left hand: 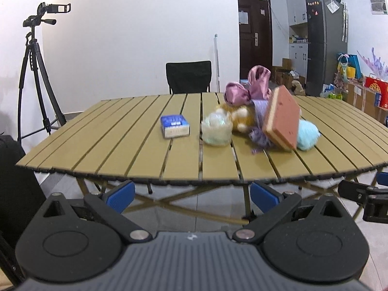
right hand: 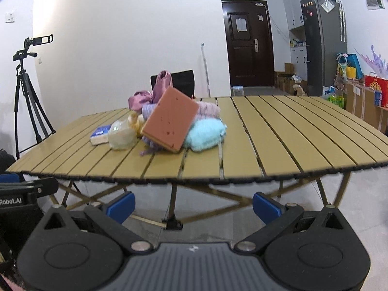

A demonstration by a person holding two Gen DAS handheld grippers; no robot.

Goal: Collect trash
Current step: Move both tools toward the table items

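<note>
Blue-padded, my left fingers (left hand: pixel 191 197) and right fingers (right hand: pixel 192 202) spread wide, empty, below the worktop (left hand: pixel 135 145) edge. At twelve o'clock lie a blue packet (left hand: pixel 175 126), what looks like a crumpled clear wrapper (left hand: pixel 216 128), then a tilted pink book (left hand: pixel 282 117) on soft fabrics (left hand: pixel 308 134).

A small blue and white box (left hand: pixel 175 126) lies flat on the slatted table (left hand: pixel 121 145), a little apart from a crumpled clear plastic wrapper (left hand: pixel 216 129) on its right. The wrapper touches a heap of soft things (a reddish-brown book (left hand: pixel 282 117) leans tilted against it).
</note>
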